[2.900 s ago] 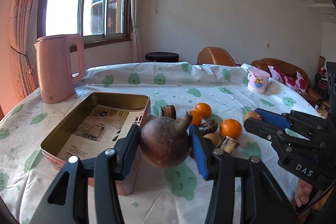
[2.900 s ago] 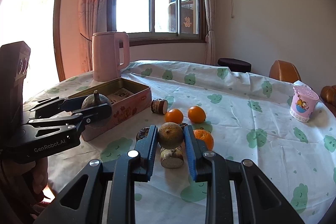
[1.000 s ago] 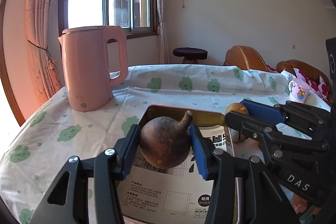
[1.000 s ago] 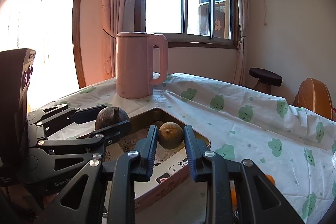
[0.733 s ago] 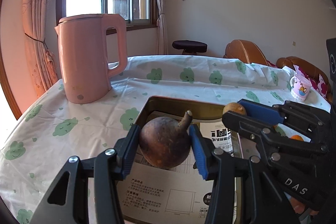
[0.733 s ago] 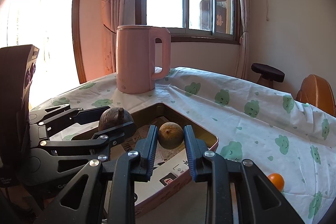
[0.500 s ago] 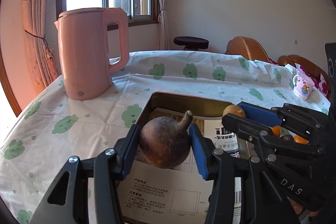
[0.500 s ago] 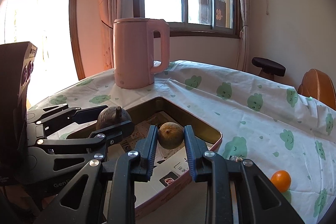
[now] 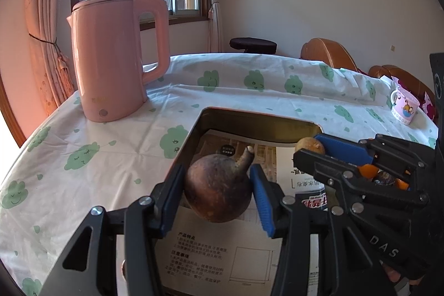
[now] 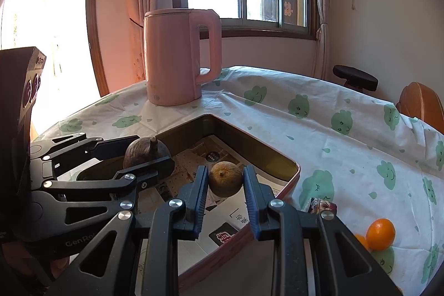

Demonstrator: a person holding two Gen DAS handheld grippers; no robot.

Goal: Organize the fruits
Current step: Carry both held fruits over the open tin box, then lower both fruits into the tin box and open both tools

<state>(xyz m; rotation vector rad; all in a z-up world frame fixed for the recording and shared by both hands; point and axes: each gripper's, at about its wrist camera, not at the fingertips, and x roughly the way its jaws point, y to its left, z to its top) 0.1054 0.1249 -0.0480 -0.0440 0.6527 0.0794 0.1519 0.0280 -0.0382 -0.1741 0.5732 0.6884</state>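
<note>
My left gripper (image 9: 217,194) pinches a dark brown stemmed fruit (image 9: 219,186); my right gripper (image 10: 225,186) pinches a small tan round fruit (image 10: 225,182). Both now hang over the paper-lined tin (image 10: 258,144), lower and closer to its floor than a second ago. The pink kettle (image 9: 116,57) looms larger behind. An orange (image 10: 380,233) stays on the tablecloth (image 9: 83,154).

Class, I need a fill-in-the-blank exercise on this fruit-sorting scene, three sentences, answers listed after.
1. The left gripper holds a dark brown fruit over the open ____.
2. The tall kettle near the window is ____ in colour.
3. The right gripper has its jaws shut on a smaller, ____ fruit.

Missing words: tin; pink; yellowish-brown
</note>
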